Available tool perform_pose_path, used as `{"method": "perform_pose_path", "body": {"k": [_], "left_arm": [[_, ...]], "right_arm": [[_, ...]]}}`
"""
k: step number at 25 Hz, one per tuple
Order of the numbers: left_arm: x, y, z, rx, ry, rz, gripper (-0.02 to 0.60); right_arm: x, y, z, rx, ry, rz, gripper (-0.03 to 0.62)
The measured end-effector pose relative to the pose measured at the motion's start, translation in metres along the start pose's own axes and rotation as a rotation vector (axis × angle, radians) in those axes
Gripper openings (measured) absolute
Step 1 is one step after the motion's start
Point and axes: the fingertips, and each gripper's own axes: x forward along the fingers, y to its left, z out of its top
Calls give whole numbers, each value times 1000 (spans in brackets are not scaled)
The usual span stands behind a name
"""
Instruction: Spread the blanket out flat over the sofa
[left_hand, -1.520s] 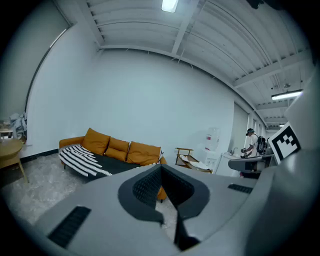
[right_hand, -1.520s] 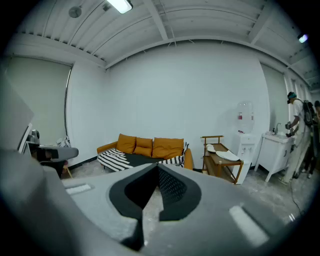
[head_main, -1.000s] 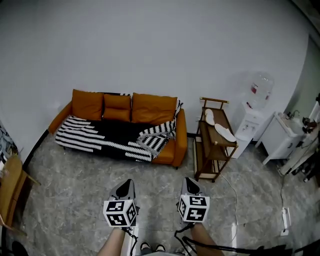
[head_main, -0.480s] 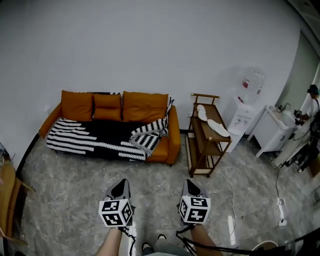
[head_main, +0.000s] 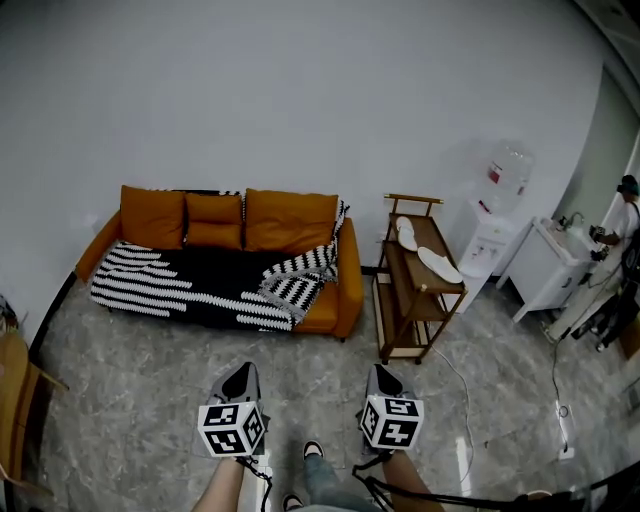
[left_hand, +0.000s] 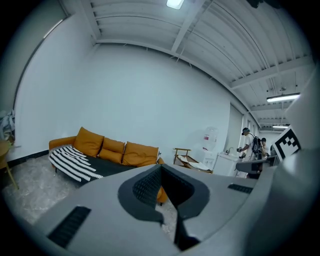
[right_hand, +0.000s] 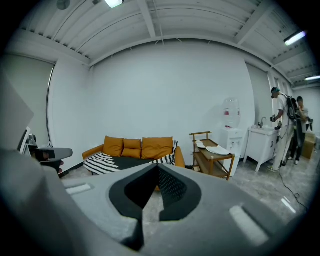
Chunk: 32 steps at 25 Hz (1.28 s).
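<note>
An orange sofa (head_main: 330, 290) stands against the white wall, far ahead of me. A black-and-white striped blanket (head_main: 190, 285) covers its seat and hangs over the front. The blanket's right part (head_main: 305, 275) lies bunched and folded up against the right armrest. My left gripper (head_main: 240, 372) and right gripper (head_main: 381, 372) hover low over the marble floor, well short of the sofa. Both are shut and hold nothing. In the left gripper view the sofa (left_hand: 115, 155) and the blanket (left_hand: 75, 162) show beyond the shut left gripper (left_hand: 161, 171). In the right gripper view the sofa (right_hand: 137, 148) shows past the shut right gripper (right_hand: 154, 172).
A wooden rack (head_main: 420, 300) with white slippers on top stands right of the sofa. Beyond it are a water dispenser (head_main: 492, 225) and a white cabinet (head_main: 545, 265). A person (head_main: 625, 205) stands at the far right. A cable (head_main: 465, 385) and power strip (head_main: 563, 418) lie on the floor. A wooden chair (head_main: 15, 385) is at the left.
The view has swung right, so the sofa sits further left in the picture than one second ago. A foot now shows stepping forward between the grippers. Both grippers stay shut.
</note>
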Motion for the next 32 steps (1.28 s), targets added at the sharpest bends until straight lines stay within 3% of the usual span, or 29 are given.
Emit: {"method": "perform_pose_path", "body": {"k": [18, 32], "left_arm": [[121, 15, 47, -5, -6, 51, 5], [216, 10, 78, -7, -13, 103, 5]], "right_arm": [[128, -29, 63, -3, -6, 61, 5], [216, -90, 103, 15, -6, 75, 5]]}}
